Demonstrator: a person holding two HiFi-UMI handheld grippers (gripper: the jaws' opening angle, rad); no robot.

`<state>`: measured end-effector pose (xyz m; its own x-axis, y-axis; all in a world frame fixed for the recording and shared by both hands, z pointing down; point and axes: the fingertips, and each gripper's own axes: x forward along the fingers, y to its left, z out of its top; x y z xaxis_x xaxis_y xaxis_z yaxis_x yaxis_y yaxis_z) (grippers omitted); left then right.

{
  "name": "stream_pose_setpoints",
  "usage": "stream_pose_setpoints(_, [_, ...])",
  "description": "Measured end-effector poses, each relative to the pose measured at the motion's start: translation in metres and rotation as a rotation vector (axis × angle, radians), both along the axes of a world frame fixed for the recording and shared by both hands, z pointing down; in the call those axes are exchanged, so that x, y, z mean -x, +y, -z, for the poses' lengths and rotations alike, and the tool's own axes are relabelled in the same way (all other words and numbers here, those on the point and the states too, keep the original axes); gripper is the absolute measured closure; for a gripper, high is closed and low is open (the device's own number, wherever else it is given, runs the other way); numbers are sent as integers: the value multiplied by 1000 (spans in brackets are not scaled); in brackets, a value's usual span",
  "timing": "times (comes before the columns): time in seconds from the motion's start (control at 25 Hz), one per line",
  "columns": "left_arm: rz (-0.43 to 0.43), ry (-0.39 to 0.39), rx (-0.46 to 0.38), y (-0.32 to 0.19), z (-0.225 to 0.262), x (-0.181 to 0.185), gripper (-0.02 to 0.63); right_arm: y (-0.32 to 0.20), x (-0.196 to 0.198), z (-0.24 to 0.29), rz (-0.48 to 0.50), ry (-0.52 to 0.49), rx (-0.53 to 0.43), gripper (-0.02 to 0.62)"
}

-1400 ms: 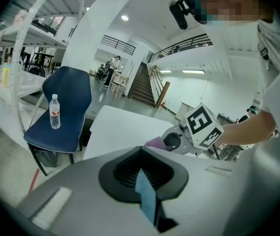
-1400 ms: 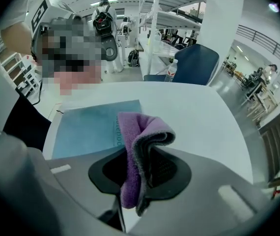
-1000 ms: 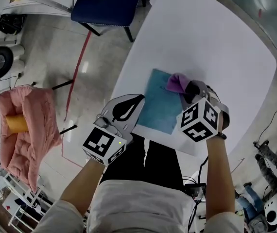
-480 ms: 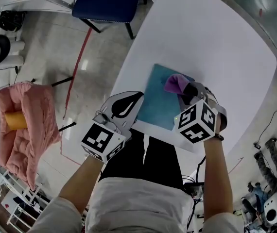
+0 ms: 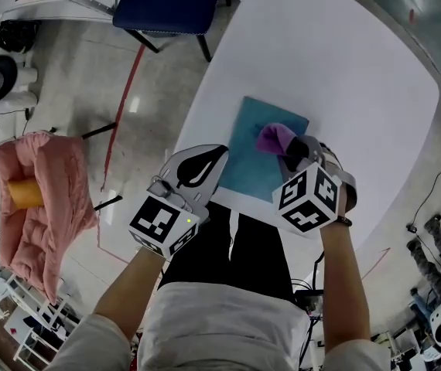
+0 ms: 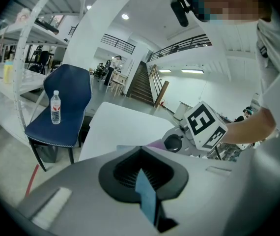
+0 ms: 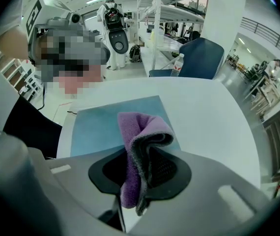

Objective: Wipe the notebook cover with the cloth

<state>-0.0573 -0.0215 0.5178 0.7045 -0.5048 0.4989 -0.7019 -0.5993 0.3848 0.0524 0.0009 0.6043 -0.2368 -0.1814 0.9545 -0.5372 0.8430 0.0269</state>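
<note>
A blue notebook [image 5: 253, 154] lies flat near the front of the white table [image 5: 344, 68]. My right gripper [image 5: 292, 150] is shut on a folded purple cloth [image 5: 272, 137], which rests on the far right part of the cover. The right gripper view shows the cloth [image 7: 136, 141] bulging out of the jaws, with the notebook [image 7: 100, 124] beneath it. My left gripper [image 5: 217, 157] is at the notebook's left edge. In the left gripper view a thin blue strip of the notebook [image 6: 146, 199] sits pinched between its jaws.
A dark blue chair [image 5: 172, 5] holding a water bottle [image 6: 55, 107] stands beyond the table's far left corner. A pink bundle [image 5: 41, 199] with an orange cylinder lies on the floor to the left. The table's front edge is close to the person's body.
My right gripper has slid the cloth a little left and nearer, from the notebook's far right corner onto the cover. The left gripper has stayed at the left edge.
</note>
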Motion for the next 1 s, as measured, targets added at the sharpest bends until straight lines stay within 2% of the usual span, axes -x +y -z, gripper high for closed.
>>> stream_pose_setpoints(1.0, [-24,6,-4,27,3,-12,606,86,30,0,47,-54,116,489])
